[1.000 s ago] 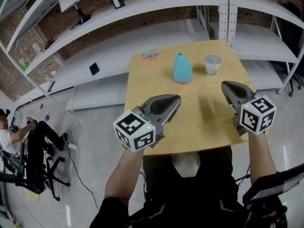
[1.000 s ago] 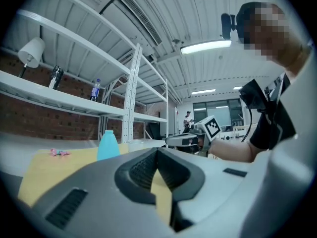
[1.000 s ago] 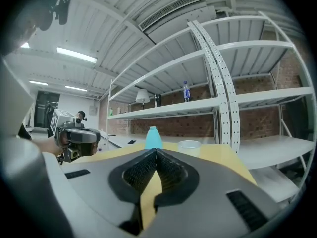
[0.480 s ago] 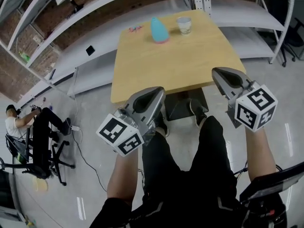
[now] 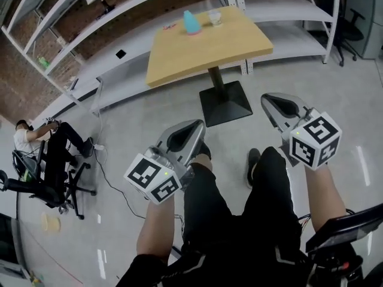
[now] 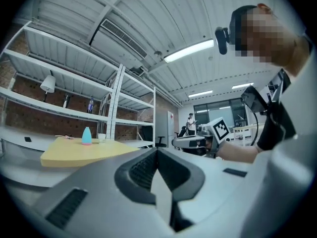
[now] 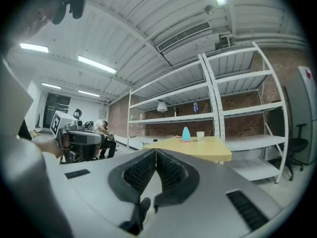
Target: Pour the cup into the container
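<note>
A pale clear cup [image 5: 215,18] and a light blue vase-shaped container [image 5: 190,23] stand near the far edge of a wooden table [image 5: 203,49]. Both also show small in the left gripper view, container [image 6: 86,135] and cup [image 6: 101,137], and in the right gripper view, container [image 7: 186,134] and cup [image 7: 200,136]. My left gripper [image 5: 194,128] and right gripper [image 5: 270,100] hang over the floor well short of the table, above my legs. Both are shut, jaws together with nothing between them.
The table stands on a black pedestal base [image 5: 225,102] on a grey floor. White metal shelving [image 5: 114,17] runs behind it along a brick wall. A person [image 5: 36,145] sits on an office chair at the far left. A small pink thing [image 5: 169,26] lies on the table.
The view has pulled back from the table. One second ago both grippers were over the table's near edge; now they are over the floor and my legs, far from cup and container.
</note>
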